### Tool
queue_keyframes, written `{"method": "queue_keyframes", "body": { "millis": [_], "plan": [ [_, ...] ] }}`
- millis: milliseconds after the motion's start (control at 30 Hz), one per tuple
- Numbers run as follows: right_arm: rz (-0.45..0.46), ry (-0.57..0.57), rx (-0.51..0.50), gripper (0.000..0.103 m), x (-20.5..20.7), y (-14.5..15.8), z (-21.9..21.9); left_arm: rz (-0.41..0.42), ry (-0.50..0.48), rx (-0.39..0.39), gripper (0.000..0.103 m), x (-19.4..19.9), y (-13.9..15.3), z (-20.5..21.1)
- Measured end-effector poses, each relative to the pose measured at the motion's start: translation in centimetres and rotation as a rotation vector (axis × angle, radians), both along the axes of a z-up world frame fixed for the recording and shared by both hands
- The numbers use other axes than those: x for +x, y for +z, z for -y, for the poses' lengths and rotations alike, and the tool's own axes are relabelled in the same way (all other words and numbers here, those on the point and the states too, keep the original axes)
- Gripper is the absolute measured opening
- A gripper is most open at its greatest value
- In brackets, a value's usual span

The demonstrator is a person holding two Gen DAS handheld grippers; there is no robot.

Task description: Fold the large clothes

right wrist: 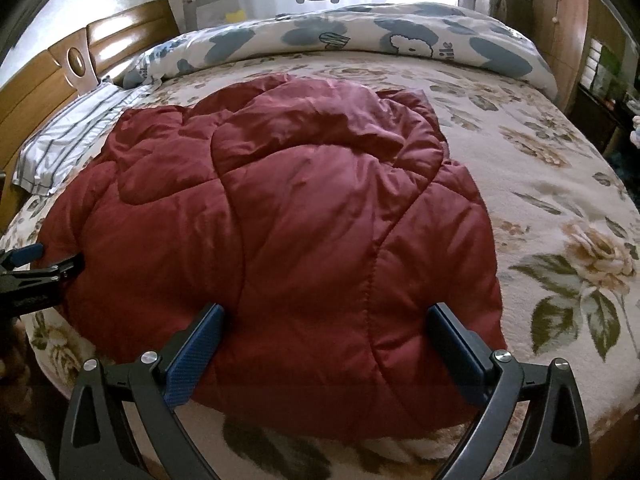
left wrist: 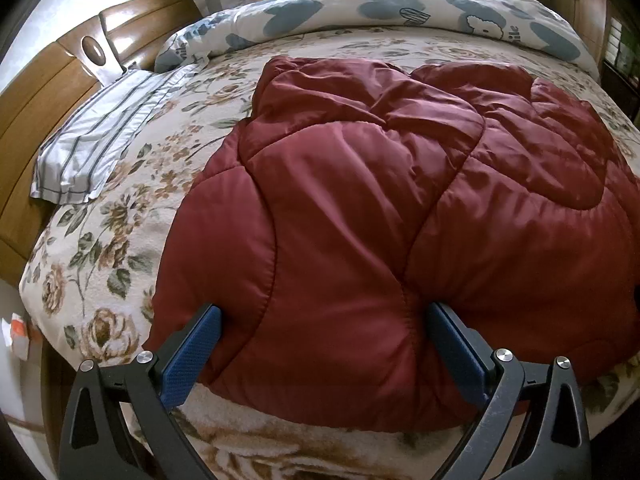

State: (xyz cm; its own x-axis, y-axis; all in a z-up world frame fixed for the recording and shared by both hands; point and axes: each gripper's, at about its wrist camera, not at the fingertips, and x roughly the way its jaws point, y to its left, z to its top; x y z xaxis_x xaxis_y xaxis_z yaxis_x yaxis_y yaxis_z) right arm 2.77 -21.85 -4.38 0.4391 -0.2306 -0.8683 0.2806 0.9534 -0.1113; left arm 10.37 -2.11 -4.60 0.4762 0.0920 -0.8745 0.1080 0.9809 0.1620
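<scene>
Two grippers, left gripper (left wrist: 324,314) and right gripper (right wrist: 326,314), poised at the near edge of a dark red quilted jacket (left wrist: 400,200), fingers spread wide on both, gripping nothing. Jacket lying bunched and puffy on the floral bedspread (left wrist: 120,220), near the foot edge of the bed, already doubled over on itself by the look of the layers. Long axis hard to call on such a rounded heap; seemingly running away from the cameras toward the rolled duvet (left wrist: 400,8). Probably mid-fold: next, closing on the near hem at both corners and carrying it over toward the far side. Striped pillow (left wrist: 92,144) well apart on the left.
</scene>
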Motion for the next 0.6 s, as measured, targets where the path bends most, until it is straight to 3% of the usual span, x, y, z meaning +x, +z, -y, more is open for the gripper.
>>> {"method": "queue_keyframes", "body": {
  "millis": [233,433,600],
  "plan": [
    [0.045,-0.003,-0.038,0.1,0.1,1.8,-0.5,0.005,-0.004,-0.013,0.103,-0.1,-0.1,-0.2],
    [-0.027,-0.004,-0.073,0.1,1.3,-0.8,-0.2,0.01,-0.013,-0.029,0.103,-0.1,-0.2,-0.4],
    [-0.028,-0.003,-0.102,0.1,1.2,-0.2,-0.6,0.008,-0.012,-0.04,0.103,-0.1,0.0,-0.5]
  ]
}}
